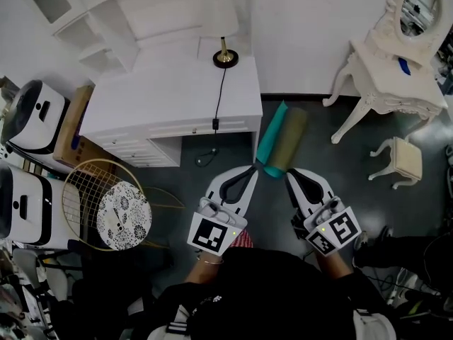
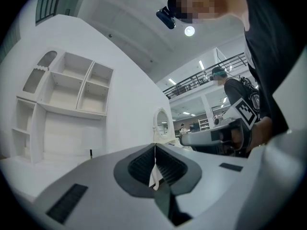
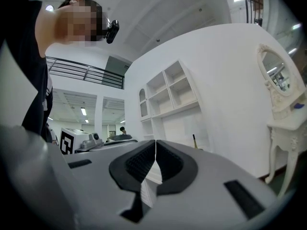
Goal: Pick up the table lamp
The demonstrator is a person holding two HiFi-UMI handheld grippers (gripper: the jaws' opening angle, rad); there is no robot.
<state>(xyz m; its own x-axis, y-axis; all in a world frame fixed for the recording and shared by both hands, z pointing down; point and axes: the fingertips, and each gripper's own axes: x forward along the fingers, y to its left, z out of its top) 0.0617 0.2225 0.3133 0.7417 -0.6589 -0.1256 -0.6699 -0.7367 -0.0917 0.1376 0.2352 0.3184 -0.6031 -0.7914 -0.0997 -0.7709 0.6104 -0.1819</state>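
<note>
In the head view, the table lamp (image 1: 226,54) is seen upright at the far edge of the white table (image 1: 141,105), well ahead of both grippers. The left gripper (image 1: 253,168) is judged slightly nearer than the right gripper (image 1: 289,173). In the left gripper view, the jaws are closed together on nothing. In the right gripper view, the jaws are likewise closed and empty.

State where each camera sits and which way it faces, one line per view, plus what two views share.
Head view: on the person's head, looking steeply down at the white desk, table lamp and floor; left gripper and right gripper show.
Left gripper view: on the left gripper, roughly level along its shut jaws toward the shelf unit; torso and right gripper show.
Right gripper view: on the right gripper, level along its shut jaws toward the same shelves; left gripper shows.
Shared: both gripper views show the shelf unit and oval mirror.
</note>
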